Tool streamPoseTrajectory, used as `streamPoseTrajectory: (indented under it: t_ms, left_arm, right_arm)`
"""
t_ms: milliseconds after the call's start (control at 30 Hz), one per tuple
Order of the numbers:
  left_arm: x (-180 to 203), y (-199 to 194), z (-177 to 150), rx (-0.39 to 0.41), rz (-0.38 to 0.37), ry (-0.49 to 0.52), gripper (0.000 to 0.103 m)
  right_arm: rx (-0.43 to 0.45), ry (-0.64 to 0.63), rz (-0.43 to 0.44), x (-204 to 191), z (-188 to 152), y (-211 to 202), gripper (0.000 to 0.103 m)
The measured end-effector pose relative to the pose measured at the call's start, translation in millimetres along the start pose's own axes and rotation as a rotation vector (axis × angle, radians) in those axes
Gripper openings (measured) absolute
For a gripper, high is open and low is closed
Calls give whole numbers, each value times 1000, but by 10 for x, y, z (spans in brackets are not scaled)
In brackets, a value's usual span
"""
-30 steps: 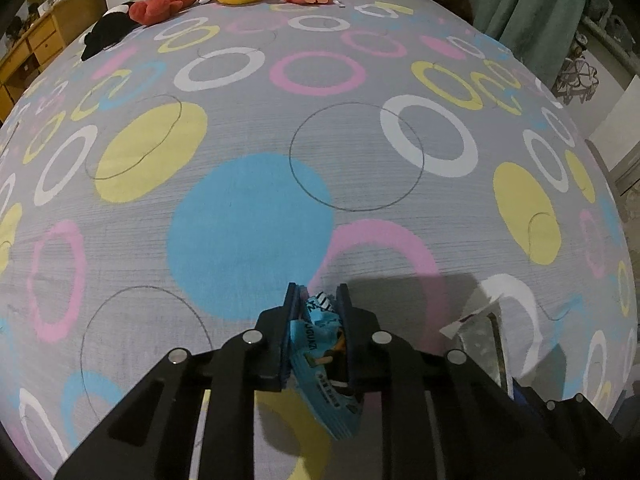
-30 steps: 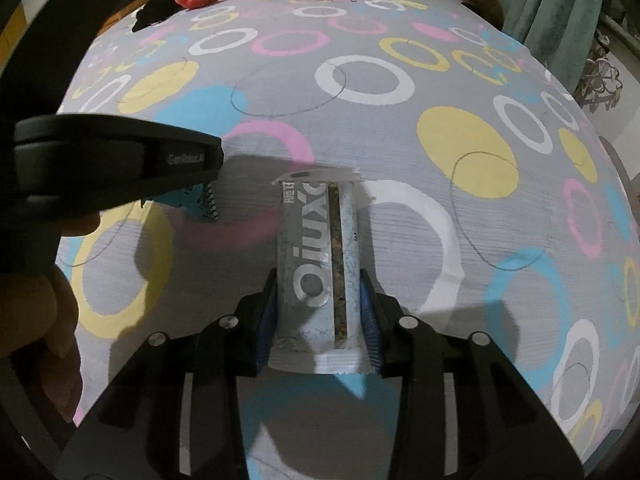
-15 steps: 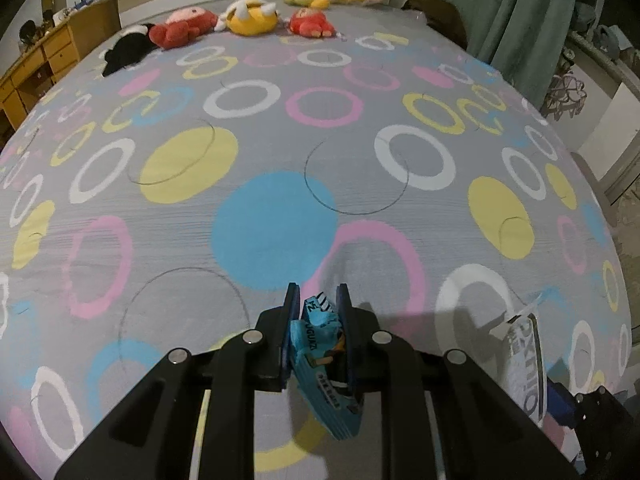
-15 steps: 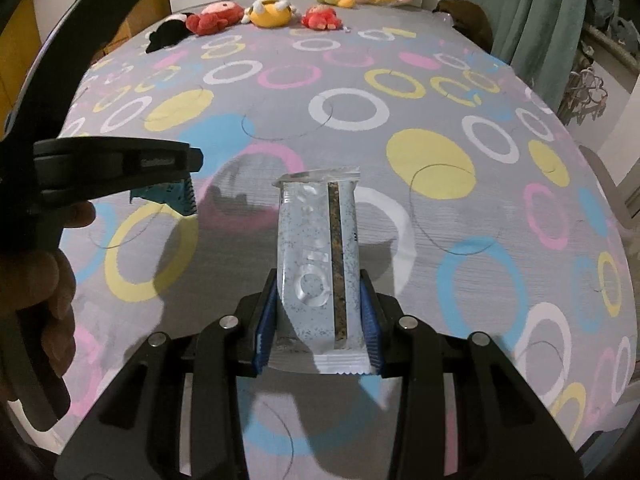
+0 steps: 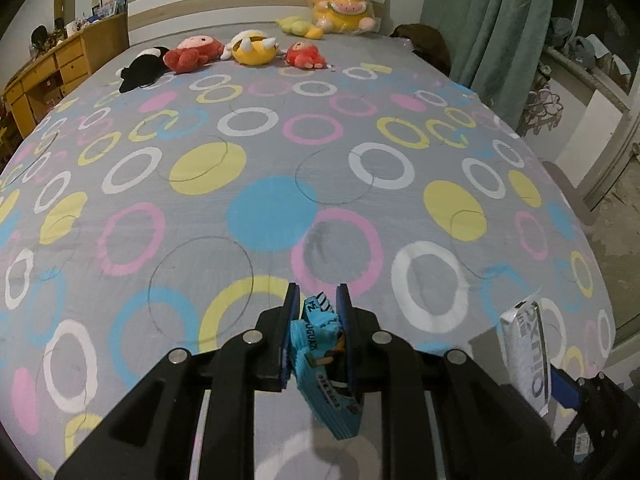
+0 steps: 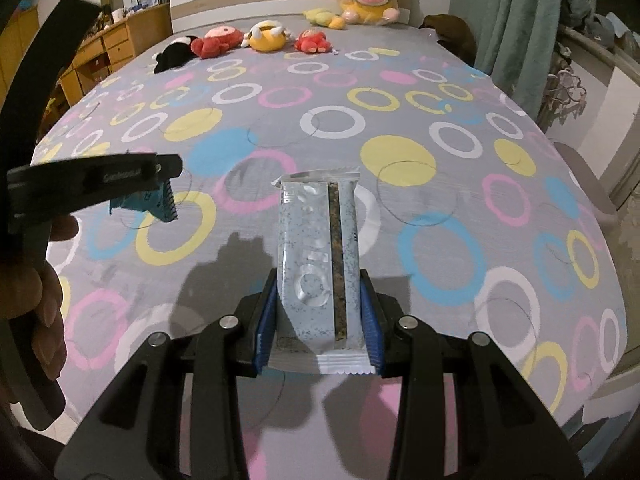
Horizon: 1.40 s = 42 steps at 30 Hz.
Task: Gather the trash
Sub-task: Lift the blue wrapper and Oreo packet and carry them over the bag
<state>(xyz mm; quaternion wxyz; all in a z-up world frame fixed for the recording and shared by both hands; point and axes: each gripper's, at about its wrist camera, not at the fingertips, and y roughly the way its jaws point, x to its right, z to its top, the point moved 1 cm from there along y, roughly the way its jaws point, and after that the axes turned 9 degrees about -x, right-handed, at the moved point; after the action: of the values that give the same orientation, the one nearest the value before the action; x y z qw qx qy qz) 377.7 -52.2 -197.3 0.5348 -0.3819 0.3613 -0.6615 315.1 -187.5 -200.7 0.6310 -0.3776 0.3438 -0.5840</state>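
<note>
Blue crinkled wrapper (image 5: 320,344) sits clamped in our left claw (image 5: 317,300), held above the near edge of the bed (image 5: 280,152). To its right, our right claw (image 6: 319,300) is closed on a long speckled grey snack packet (image 6: 316,256) that stands upright above the bedspread. Plush toys (image 5: 252,50) line the far end.

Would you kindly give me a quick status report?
Left gripper shut on blue wrapper. Right gripper shut on grey wrapper. Both lifted off bed. Nothing in the way.
</note>
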Motion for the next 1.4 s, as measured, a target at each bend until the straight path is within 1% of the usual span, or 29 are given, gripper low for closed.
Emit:
streamPoseTrajectory:
  t_ms: [167,367,467,633,733,800,967,1133,1200,1367,1400]
  left_arm:
    - [40,-256,-209,24,-27,-12,19]
    - [202,-519,-580,73,-4,35,19]
    - [201,-584,-857,54,-36,20,19]
    - [249,-660,-1273,46,-47,20,19]
    - [235,-684,-1523,29,-72,-3,19]
    - [229,-704,-1681,21,-68,-4,19]
    - [196,-817,-2017,33,-47,-5,19]
    - [183,-848,-2361,11,-40,-8,19]
    - [223,-874,-2490,8,-41,-3,19]
    - [417,-913,-2844,10,-33,47,19]
    - [467,-898,-2937,-3,-36,58,19]
  right_arm:
    - [30,17,-1,68,-182,-302,37]
    - [63,47,6,169,-440,-684,37]
    - [83,54,-2,210,-599,-868,37]
    - [96,79,13,263,-868,-1101,37]
    - [113,83,11,275,-1041,-1265,37]
    - [125,80,7,284,-1163,-1381,37]
    - [148,80,5,318,-1388,-1573,37]
    - [166,85,3,330,-1596,-1712,37]
    - [171,95,7,340,-1701,-1759,37]
    - [171,106,13,345,-1971,-1798,37]
    - [166,108,17,349,-2044,-1788,37]
